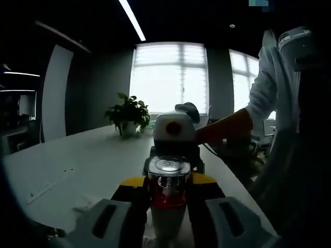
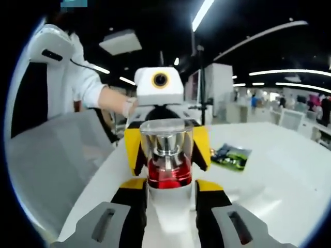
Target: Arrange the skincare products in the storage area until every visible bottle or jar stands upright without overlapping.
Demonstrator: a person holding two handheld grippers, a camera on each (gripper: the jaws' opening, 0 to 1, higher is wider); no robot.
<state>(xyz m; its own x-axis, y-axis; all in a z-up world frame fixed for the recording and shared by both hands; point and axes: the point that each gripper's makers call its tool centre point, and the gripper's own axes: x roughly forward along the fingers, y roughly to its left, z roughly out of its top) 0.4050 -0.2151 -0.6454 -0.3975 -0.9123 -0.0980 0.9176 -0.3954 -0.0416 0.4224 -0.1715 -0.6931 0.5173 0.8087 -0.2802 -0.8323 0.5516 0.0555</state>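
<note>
The red bottle has its lower part hidden between the jaws of the right tool, and its far side by the left tool. A far flat packet on the worktop is too blurred to read.

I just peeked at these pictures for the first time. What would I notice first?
Probably the little bottle with red liquid and a shiny clear cap, standing upright in the middle. Both tongs, the left tongs and the right tongs, sit around it from opposite sides, above a white table. In the left gripper view, a leafy potted plant sits by the bright window.
</note>
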